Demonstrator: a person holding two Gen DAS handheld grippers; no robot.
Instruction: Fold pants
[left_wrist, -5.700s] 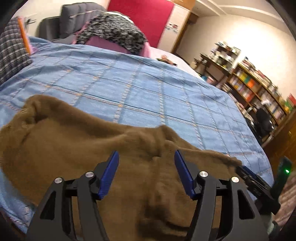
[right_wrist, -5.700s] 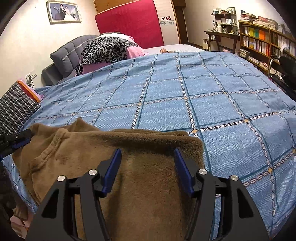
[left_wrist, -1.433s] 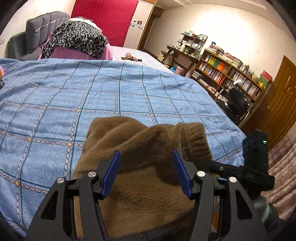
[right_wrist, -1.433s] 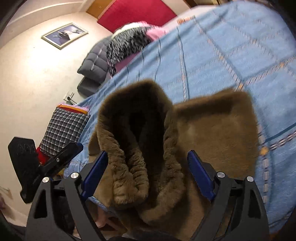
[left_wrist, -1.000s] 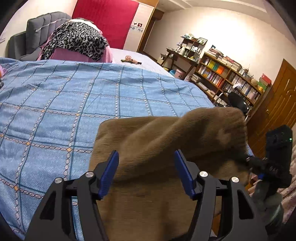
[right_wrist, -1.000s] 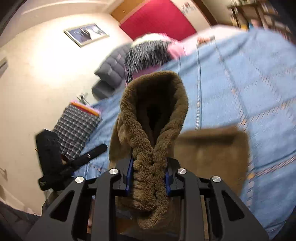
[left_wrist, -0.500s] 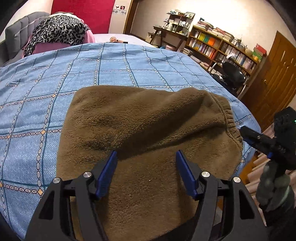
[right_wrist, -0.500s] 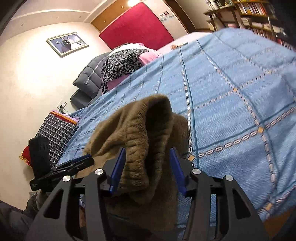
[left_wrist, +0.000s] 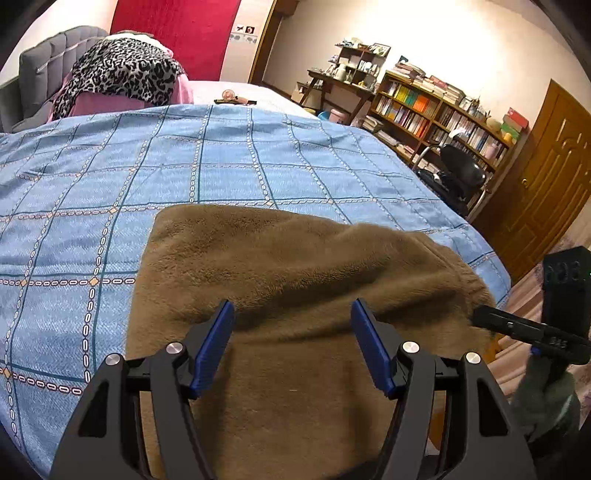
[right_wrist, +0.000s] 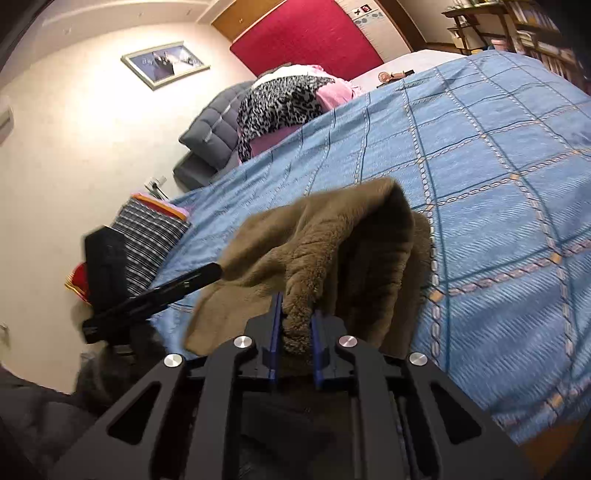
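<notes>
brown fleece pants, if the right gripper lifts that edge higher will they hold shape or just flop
Likely flop: the brown fleece pants already drape in soft folds from where the right gripper pinches them. The thick pile bunched between its pads probably grips well, so slipping seems unlikely. The left gripper is open above them, so the rest may drag across the blue bedspread.

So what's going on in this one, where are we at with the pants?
A person with a gripper in each hand is folding brown fleece pants on a blue checked bedspread. The right gripper is clamped on a bunched edge of the pants, lifting it off the bed. The left gripper is open above the fabric, gripping nothing.
</notes>
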